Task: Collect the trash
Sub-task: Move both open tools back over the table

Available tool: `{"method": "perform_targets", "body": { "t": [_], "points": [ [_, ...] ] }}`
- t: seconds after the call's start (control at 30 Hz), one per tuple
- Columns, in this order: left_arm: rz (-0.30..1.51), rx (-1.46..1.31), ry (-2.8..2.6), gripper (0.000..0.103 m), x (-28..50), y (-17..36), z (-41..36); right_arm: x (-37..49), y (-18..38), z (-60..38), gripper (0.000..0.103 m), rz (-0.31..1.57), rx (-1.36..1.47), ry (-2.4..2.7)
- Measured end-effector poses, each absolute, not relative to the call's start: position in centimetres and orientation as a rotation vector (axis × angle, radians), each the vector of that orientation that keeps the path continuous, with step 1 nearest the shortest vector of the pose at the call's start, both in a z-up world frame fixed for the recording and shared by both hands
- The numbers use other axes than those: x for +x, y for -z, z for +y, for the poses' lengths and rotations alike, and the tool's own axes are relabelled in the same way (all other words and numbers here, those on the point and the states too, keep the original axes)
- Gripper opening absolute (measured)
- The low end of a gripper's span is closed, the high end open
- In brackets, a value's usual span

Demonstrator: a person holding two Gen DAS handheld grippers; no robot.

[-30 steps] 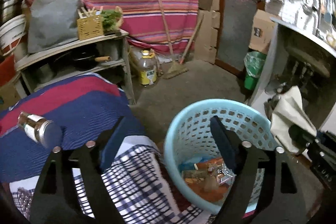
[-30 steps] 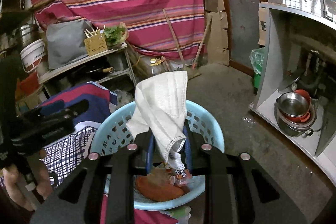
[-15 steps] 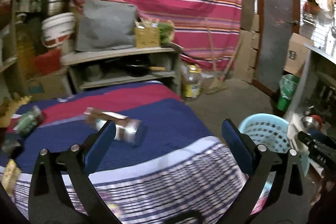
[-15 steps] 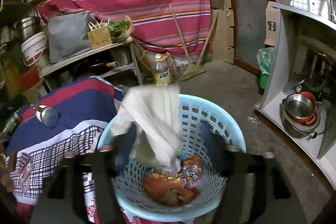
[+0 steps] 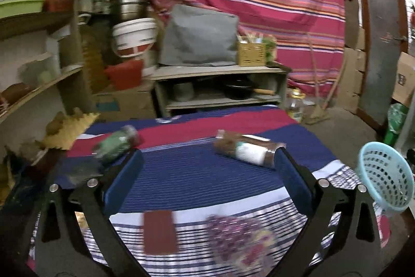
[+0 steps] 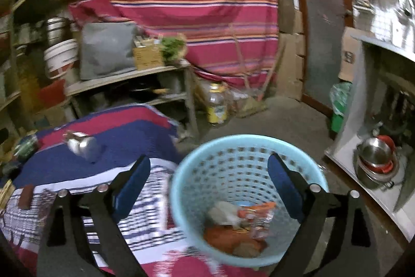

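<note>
My left gripper (image 5: 207,157) is wide open above the striped tablecloth (image 5: 197,178) with nothing between its fingers. On the cloth lie a brown packet with a white label (image 5: 246,151), a green bottle (image 5: 116,144), a dark red flat packet (image 5: 158,231) and a purple flowered wrapper (image 5: 238,240). The light blue basket (image 5: 384,178) is at the far right of this view. My right gripper (image 6: 208,160) hangs over that basket (image 6: 246,155), its jaws opening and nothing between them. A white cloth (image 6: 223,212) lies in the basket among orange wrappers (image 6: 228,238).
A silvery packet (image 6: 80,144) lies on the cloth's far side. Behind the table stands a low shelf (image 5: 220,85) with a grey bag and pans. An oil bottle (image 6: 216,105) and a broom are on the floor. A white cabinet (image 6: 363,147) with steel bowls is right of the basket.
My right gripper has opened and the white cloth it held has dropped into the basket. My left gripper has swung left from the basket to over the table's trash.
</note>
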State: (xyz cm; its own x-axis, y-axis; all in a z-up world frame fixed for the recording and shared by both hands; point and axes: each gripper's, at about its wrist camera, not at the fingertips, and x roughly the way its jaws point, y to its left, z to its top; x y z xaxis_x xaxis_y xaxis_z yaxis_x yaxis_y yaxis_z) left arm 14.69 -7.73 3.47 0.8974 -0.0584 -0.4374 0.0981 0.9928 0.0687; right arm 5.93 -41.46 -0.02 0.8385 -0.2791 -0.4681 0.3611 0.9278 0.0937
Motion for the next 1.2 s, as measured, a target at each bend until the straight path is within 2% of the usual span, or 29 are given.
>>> {"method": "perform_targets", "body": {
  "t": [0.57,1.2],
  "points": [
    [0.445,0.076,-0.126,0.097,13.0,-4.5,5.9,8.7,-3.0,-24.7,0.090,0.483,0.043,0.021],
    [0.484,0.042,-0.212,0.098,11.3,-1.6,16.4,11.3,-0.4,-12.0,0.090,0.551,-0.019,-0.115]
  ]
}}
